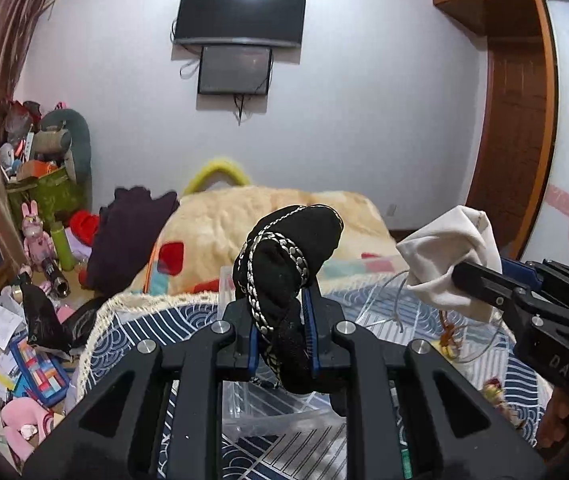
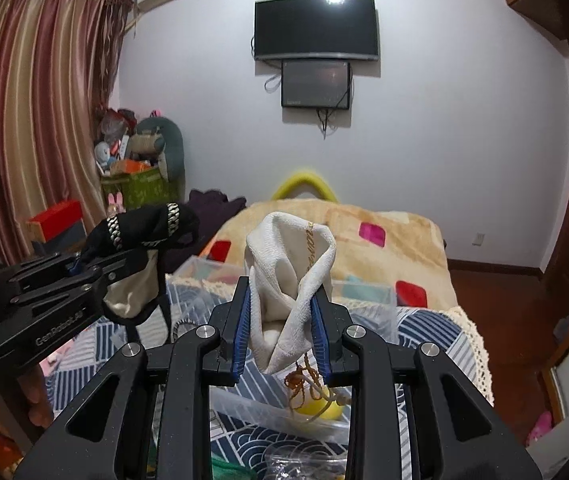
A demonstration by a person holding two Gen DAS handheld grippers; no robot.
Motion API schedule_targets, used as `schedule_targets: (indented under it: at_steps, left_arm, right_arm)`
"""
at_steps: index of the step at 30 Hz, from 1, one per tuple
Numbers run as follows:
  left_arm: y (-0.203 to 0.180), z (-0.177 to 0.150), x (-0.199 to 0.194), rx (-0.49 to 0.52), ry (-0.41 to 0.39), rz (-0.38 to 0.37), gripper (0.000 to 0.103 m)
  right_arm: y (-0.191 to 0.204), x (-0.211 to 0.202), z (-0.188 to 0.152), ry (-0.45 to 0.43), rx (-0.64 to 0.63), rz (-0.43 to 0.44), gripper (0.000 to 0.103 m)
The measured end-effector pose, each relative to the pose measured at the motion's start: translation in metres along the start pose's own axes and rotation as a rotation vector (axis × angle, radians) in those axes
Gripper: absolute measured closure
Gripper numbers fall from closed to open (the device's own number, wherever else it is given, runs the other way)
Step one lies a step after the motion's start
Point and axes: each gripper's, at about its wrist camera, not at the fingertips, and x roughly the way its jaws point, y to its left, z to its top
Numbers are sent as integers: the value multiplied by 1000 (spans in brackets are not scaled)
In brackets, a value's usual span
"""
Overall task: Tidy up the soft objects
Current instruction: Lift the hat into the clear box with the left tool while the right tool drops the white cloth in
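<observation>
My left gripper is shut on a black fabric bag with silver braided trim, held up above the bed. The bag also shows in the right wrist view, with a cream lining hanging below it. My right gripper is shut on a white cloth pouch with a brown drawstring hanging under it. In the left wrist view the right gripper holds the white pouch at the right.
A clear plastic box with a yellow item sits below on the blue-patterned cover. A beige blanket lies further back on the bed. Toys and clutter fill the floor at left. A wooden door is at the right.
</observation>
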Motion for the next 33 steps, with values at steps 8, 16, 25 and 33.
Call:
schedule_targets:
  at_steps: [8,16,25,33]
  left_arm:
    - [1,-25,44,23,189,-16,85]
    - [-4,-34,54,32,268,-53,77]
    - [-8,-32,33,70,243,-69,48]
    - [-15,-25,-11,107,165,-89,37]
  right_arm:
    - [-5,30,-13,127,34,23,78]
    - [-2,55,-28,253,31,42,77]
    - [0,47,-31,283,3,47,67]
    - [0,16,-21,194,-28,15,49]
